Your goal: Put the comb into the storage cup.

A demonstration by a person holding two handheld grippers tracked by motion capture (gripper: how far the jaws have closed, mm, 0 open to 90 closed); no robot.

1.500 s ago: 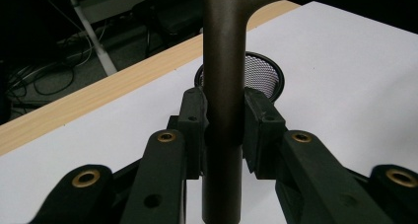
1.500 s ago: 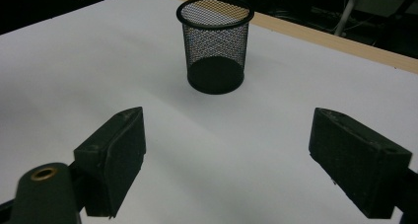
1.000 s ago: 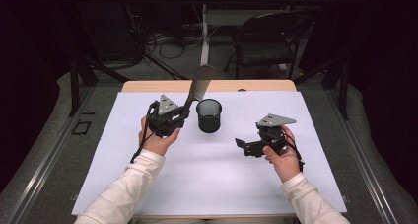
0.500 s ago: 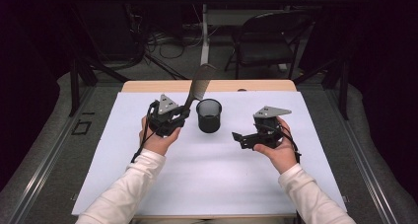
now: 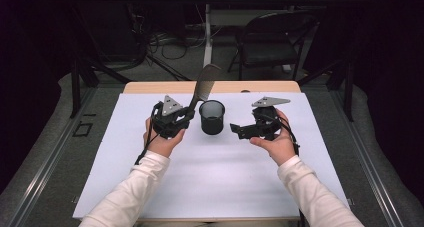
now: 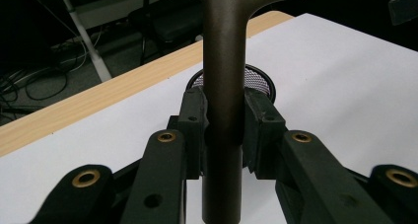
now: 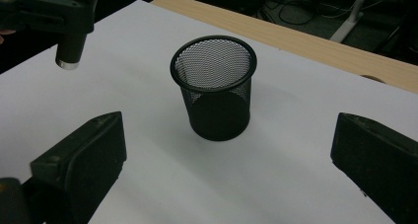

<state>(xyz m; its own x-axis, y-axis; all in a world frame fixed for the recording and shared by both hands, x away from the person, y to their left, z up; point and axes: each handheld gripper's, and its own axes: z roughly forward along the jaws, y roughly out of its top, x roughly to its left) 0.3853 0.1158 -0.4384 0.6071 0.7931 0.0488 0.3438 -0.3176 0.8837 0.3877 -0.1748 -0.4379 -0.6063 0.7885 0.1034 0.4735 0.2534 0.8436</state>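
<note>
Left gripper (image 5: 175,121) has its jaws clamped on the handle of a dark comb (image 5: 202,87), which sticks up and leans away toward the far table edge, toothed end on top. The black mesh pen cup (image 5: 212,117) stands upright just to its right, so the comb only needs tipping over and lowering in, handle down. Right gripper (image 5: 245,131) hovers on the cup's other side, jaws wide apart and holding nothing, aimed at the cup above the white sheet (image 5: 210,177).

Left gripper (image 5: 186,118) clamped, tilted upward; right gripper (image 5: 236,130) jaws wide apart, seemingly level.
</note>
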